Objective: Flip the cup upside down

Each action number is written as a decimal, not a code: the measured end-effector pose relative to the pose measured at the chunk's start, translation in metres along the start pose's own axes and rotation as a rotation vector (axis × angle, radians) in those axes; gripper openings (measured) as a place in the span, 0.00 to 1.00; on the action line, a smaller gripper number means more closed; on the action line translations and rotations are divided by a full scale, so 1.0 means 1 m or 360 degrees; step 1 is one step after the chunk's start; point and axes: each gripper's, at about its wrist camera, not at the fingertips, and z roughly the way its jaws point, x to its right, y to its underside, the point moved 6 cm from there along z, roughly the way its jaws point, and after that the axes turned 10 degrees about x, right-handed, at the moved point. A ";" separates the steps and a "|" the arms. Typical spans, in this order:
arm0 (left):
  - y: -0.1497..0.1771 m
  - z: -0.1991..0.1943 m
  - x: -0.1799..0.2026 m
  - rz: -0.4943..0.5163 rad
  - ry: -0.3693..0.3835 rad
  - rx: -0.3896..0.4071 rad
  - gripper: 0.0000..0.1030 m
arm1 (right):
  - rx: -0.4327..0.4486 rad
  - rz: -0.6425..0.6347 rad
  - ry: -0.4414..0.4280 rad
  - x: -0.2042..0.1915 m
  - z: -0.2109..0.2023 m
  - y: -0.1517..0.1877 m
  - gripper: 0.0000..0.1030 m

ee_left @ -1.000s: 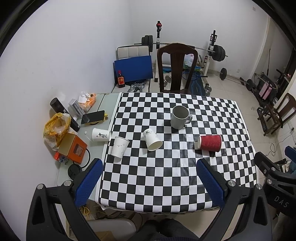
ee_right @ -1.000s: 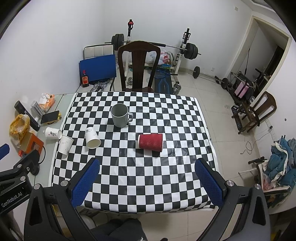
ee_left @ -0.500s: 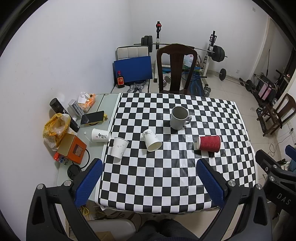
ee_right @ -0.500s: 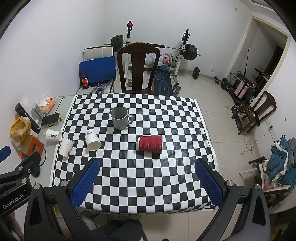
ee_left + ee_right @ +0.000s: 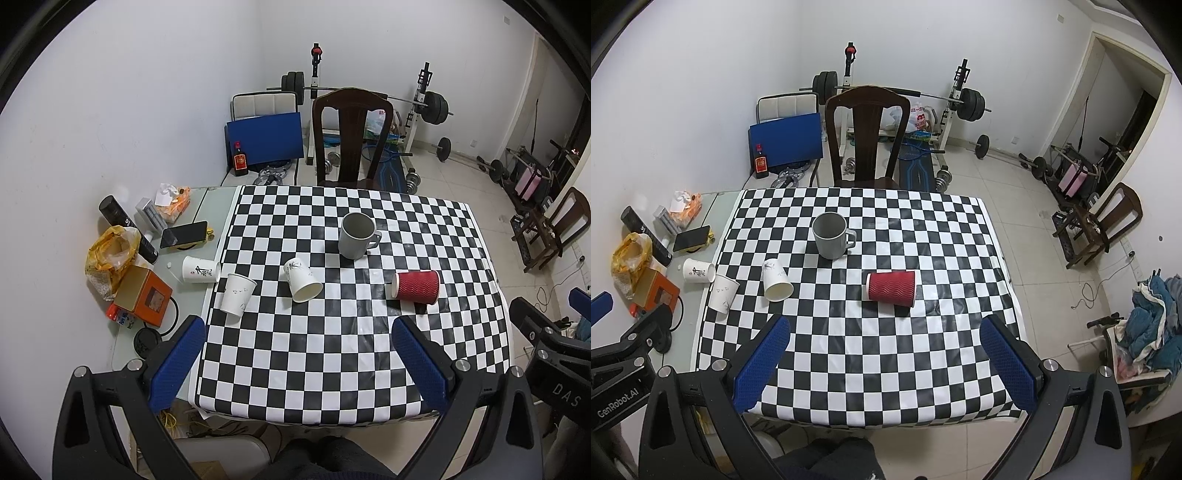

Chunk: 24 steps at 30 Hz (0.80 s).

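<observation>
A grey mug stands upright near the middle of the checkered table. A red ribbed paper cup lies on its side to the mug's right. A white paper cup lies tilted on its side, another stands at the cloth's left edge, and a third lies on the glass. My left gripper and right gripper are open and empty, held above the table's near edge.
Clutter sits on the glass at the left: an orange box, a yellow bag, a phone, black cans. A dark wooden chair stands behind the table. Weights and a bench fill the back of the room.
Both grippers have drifted slightly back and up, so the table looks a little farther away. No object has moved.
</observation>
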 end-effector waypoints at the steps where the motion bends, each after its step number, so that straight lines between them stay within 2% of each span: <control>1: 0.000 0.000 0.000 0.0000 0.0000 0.0000 1.00 | 0.0001 0.0001 0.0001 0.000 0.000 0.000 1.00; 20: 0.003 -0.001 -0.006 -0.0006 0.0006 0.0001 1.00 | 0.0004 0.0007 -0.0004 0.000 0.002 -0.001 1.00; 24: -0.006 0.011 0.002 0.0000 -0.0026 0.0009 1.00 | -0.0001 0.0017 -0.0007 0.001 0.006 -0.002 1.00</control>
